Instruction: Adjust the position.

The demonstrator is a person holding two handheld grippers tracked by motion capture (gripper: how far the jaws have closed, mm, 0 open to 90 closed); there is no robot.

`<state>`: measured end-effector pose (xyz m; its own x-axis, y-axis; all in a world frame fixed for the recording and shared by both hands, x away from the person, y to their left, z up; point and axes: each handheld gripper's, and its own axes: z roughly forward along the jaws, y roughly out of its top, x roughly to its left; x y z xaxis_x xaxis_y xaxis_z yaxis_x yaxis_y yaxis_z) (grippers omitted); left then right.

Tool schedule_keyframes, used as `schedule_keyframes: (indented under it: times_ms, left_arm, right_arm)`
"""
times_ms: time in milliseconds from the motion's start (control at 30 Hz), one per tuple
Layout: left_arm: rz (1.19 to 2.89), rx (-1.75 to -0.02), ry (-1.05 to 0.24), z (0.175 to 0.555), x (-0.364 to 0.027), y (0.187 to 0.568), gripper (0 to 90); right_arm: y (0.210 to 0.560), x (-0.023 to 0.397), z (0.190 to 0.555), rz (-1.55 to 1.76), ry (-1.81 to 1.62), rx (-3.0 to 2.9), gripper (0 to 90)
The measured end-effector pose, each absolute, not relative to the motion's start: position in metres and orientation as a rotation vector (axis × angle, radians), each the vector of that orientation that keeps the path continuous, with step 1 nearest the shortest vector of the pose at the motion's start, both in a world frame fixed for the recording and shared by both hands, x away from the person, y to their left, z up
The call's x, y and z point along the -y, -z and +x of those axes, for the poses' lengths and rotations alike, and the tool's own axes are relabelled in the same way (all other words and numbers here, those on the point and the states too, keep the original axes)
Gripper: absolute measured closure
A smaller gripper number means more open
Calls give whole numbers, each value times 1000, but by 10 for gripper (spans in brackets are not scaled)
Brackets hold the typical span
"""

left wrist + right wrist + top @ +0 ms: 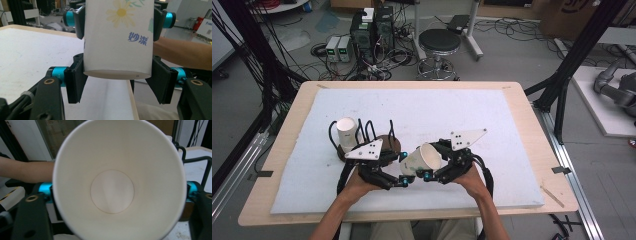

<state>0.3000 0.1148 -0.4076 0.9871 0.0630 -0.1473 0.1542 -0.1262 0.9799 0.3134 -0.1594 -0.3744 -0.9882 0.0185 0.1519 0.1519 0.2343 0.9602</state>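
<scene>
A white paper cup [424,157] printed with a daisy and blue characters is held on its side between both grippers above the white mat [462,110]. My left gripper [404,169] is shut on the cup's base end, its black jaws flanking the bottom of the cup [117,50] in the left gripper view [117,85]. My right gripper [432,160] clamps the rim end, and its teal-tipped jaws [118,18] press on the cup's sides. The right gripper view looks straight into the empty cup [112,192], with my right gripper [118,192] mostly hidden behind the rim.
A second white cup [346,132] stands upside down on a black wire rack with a round brown base [384,142], just behind my left gripper. The wooden table edge [532,115] frames the mat. A stool [439,42] and computer boxes [372,30] stand on the floor beyond.
</scene>
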Motion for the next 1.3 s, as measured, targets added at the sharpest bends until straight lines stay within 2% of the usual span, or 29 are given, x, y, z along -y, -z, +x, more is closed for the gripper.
schedule_keyframes:
  times_ms: [467, 567, 733, 1067, 1300]
  left_arm:
    - [1717, -163, 57, 298, -115, 408, 344]
    - [1710, -171, 68, 298, -116, 408, 102]
    - [1741, -190, 29, 296, -116, 408, 71]
    - [1732, -191, 27, 295, -120, 408, 71]
    - [1772, -248, -50, 290, -134, 410, 71]
  right_arm:
    - [375, 158, 313, -165, 1874, 2374, 298]
    - [375, 159, 313, -177, 1875, 2370, 297]
    - [375, 160, 313, -179, 1879, 2379, 297]
    - [375, 161, 313, -192, 1872, 2381, 296]
    - [375, 166, 312, -255, 1841, 2428, 296]
